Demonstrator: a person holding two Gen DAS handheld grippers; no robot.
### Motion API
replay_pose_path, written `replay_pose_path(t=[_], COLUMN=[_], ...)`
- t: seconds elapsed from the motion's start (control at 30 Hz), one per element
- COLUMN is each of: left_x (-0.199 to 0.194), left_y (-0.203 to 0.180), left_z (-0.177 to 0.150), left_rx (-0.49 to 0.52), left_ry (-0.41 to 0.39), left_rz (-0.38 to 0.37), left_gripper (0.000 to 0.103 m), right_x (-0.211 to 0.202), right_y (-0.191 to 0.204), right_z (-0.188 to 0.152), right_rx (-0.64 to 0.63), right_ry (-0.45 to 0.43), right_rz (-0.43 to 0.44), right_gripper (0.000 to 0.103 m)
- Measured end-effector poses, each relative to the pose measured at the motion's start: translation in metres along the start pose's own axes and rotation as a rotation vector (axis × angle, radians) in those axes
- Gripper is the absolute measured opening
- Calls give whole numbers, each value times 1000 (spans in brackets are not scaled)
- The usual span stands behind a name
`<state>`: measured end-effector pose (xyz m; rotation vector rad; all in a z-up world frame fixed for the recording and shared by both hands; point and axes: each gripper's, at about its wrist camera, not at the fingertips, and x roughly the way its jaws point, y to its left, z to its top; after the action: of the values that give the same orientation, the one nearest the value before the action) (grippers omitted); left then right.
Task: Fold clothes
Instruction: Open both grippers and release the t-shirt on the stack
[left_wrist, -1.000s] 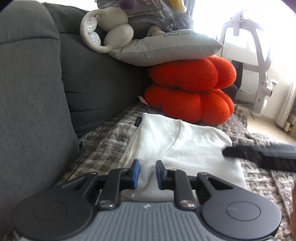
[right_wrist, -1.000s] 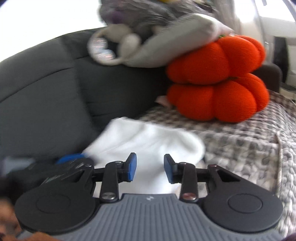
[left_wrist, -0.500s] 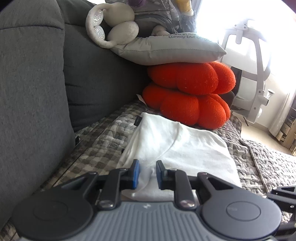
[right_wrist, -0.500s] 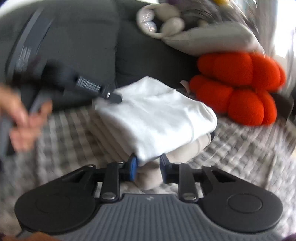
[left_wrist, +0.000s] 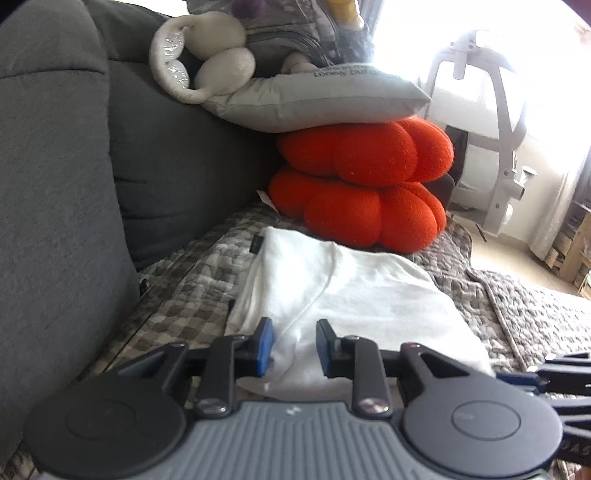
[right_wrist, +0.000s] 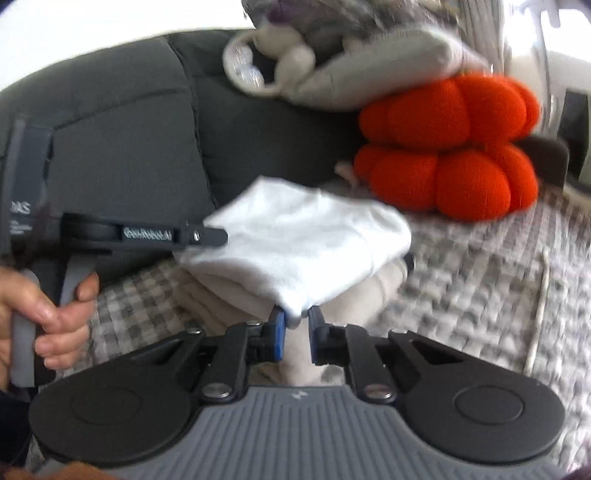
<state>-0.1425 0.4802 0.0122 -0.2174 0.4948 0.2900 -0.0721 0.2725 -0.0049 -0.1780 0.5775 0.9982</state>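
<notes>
White cotton, a folded garment (left_wrist: 343, 295) lies on the checked quilt (left_wrist: 177, 295) covering the grey sofa (left_wrist: 55, 184), atop a beige folded piece (right_wrist: 229, 295) and just in front of the stacked orange cushions (left_wrist: 365, 184) that carry a grey pillow (left_wrist: 314, 99) and a plush toy (left_wrist: 207, 62). The right gripper (right_wrist: 294, 332) has its jaws nearly closed, pinching the near corner of the white garment, though the view is blurred. The left gripper (left_wrist: 293, 345) sits at the garment's near edge with jaws parted and nothing clamped, and the left hand (right_wrist: 44, 314) grasps its handle.
</notes>
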Motion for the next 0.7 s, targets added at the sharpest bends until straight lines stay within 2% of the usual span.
replay_pose_path(t=[0.07,0.13,0.23,0.33,0.47,0.53,0.7], left_x=[2,2,-2,-4,-8,-6,4], left_y=[0,0,4,6,9,10,6], left_z=[-1,-1,1,2,2,2,-2], left_rx=[8,12,-8,-24,-46,-56,-46], left_ry=[6,8,2,-14,-37,-37,-4], left_rz=[-2,-7,-21,-21,-17,-6,57], left_gripper=[28,28,28,35,35,35,34], right_x=[9,7,-7,-21,-31,-25,14], right_y=[-1,-3,-3,-1,-6,-4,2], right_z=[-4,-2,2,6,22,29,22], right_rx=[-2,30,39,20,45,38,-11], right_ry=[56,63,28,-15,-92,-103,5], right_rz=[0,11,46,53,87,73,52], right_gripper=[13,14,16,20,20,20,20])
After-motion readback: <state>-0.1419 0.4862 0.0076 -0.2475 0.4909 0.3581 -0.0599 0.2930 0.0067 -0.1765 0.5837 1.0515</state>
